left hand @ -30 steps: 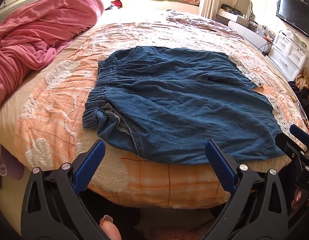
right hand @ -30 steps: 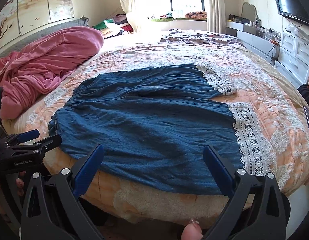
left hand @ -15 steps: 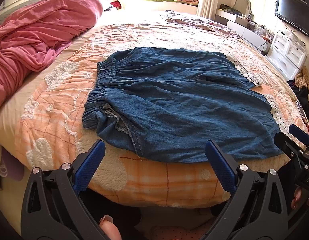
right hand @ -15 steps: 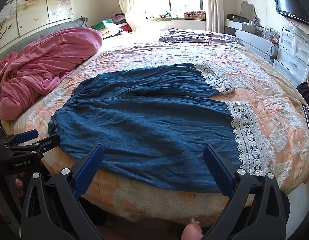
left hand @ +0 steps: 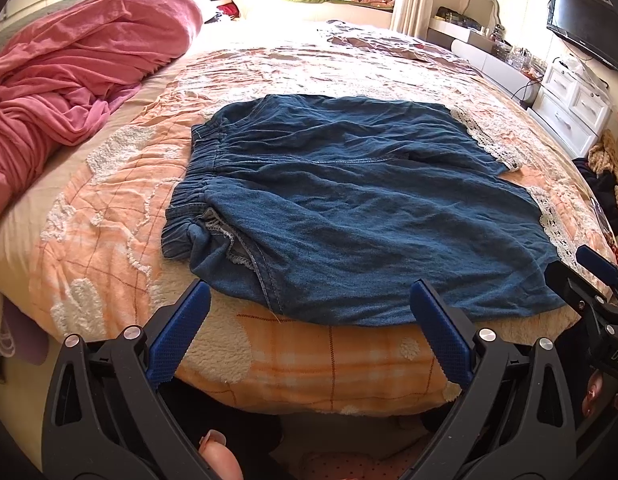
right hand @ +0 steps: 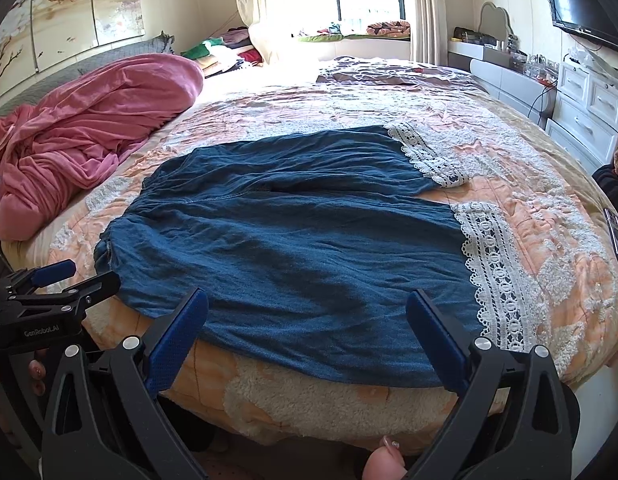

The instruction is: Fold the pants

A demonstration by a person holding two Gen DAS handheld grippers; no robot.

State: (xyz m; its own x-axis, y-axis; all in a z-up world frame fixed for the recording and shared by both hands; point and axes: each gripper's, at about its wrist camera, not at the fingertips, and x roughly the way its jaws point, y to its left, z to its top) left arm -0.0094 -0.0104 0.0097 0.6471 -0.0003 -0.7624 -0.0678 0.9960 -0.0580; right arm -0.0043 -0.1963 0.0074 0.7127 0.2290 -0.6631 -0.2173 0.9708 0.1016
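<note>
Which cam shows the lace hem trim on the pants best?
Right wrist. The lace trim on both leg hems lies unobstructed, pattern readable, on the blue pants. Left wrist shows it only as thin strips near the right edge, squeezed by distortion.

Dresser clutter (right hand: 529, 62) too small to identify; pink blanket (left hand: 69, 80) cut off at left frame edge.

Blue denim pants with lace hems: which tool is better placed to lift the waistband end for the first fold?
Left. The open left tool faces the blue denim pants' gathered elastic waistband. The open right tool faces the white lace hems instead.
</note>
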